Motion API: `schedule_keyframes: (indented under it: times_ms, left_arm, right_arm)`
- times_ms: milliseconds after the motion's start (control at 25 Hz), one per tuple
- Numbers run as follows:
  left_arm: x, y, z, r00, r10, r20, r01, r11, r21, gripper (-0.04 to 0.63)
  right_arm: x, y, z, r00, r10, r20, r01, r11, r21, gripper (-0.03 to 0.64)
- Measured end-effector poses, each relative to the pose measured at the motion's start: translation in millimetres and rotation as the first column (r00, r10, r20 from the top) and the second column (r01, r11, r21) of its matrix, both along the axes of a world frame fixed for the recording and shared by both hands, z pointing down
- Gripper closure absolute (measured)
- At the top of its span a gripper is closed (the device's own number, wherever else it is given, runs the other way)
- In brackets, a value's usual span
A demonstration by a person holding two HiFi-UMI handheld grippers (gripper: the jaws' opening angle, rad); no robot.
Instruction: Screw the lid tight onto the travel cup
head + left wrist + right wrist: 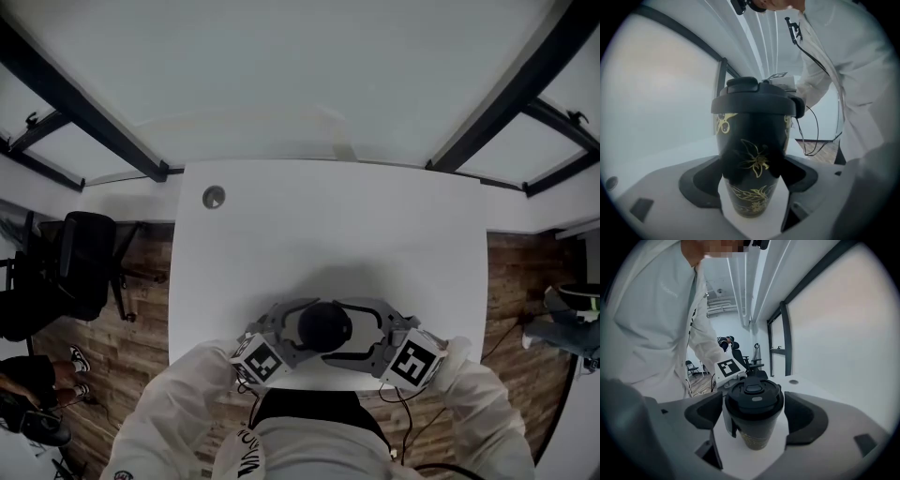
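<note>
Black travel cup (751, 140), lid (753, 398) on: left hand-held gripper (753, 172) clamps body, right hand-held gripper (753, 411) clasps lid.

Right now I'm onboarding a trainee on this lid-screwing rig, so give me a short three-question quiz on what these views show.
1. True or false: the lid already sits on the travel cup.
2. The left gripper clamps: A the lid, B the cup's body, C nothing?
3. What else lies on the table?
Key: 1 true; 2 B; 3 a small round disc near its far left corner.
</note>
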State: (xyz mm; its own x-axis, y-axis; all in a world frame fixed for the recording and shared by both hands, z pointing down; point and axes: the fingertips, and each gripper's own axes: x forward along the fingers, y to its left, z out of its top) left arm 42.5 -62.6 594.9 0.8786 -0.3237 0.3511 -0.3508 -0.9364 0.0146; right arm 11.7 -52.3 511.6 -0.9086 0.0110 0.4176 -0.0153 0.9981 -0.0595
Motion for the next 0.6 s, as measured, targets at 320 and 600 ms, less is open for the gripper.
schedule_keyframes:
  times_ms: [320, 600]
  left_arm:
    - [-1.3, -0.8, -0.4, 1.000, -0.008, 0.007, 0.008, 1.000, 0.003, 0.215]
    - [-3.5, 0.7, 3.8, 0.989, -0.148, 0.001, 0.148, 0.989, 0.007, 0.215]
  right_arm:
    - [-5.1, -3.0, 2.3, 0.998, 0.055, 0.017, -0.055, 0.998, 0.013, 0.225]
    - [-5.7, 1.4, 3.4, 0.970, 0.239, 0.048, -0.241, 0.970, 0.035, 0.225]
